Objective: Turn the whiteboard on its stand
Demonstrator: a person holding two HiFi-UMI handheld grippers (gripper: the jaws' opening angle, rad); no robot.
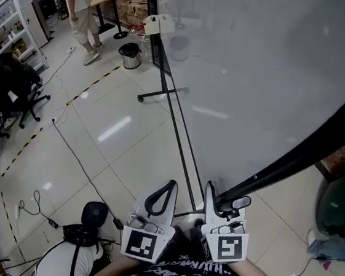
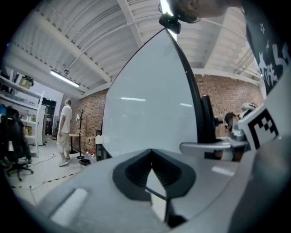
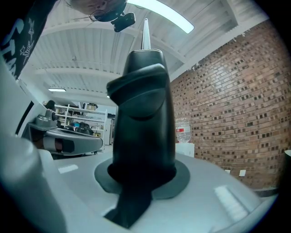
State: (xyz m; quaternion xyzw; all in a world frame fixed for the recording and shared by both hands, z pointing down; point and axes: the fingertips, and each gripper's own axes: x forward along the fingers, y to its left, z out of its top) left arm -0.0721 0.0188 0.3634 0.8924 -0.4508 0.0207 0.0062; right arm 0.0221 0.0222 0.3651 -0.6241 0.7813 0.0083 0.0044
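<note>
The big whiteboard (image 1: 260, 70) is tilted on its stand, and its black frame edge (image 1: 307, 153) runs down towards me. My right gripper (image 1: 221, 202) is shut on the lower end of that frame. In the right gripper view the black frame (image 3: 141, 113) fills the gap between the jaws. My left gripper (image 1: 168, 186) is just left of it, shut and empty, with its tips touching. In the left gripper view the board face (image 2: 150, 104) rises ahead of the left gripper (image 2: 152, 152), and the right gripper (image 2: 213, 148) shows at the right.
The stand's black foot with casters (image 1: 165, 93) reaches left across the tiled floor. A person (image 1: 79, 6) stands far back left near a small bin (image 1: 130, 55). Office chairs (image 1: 9, 103) line the left side. Cables (image 1: 71, 154) cross the floor. Another person (image 1: 75, 259) crouches at the lower left.
</note>
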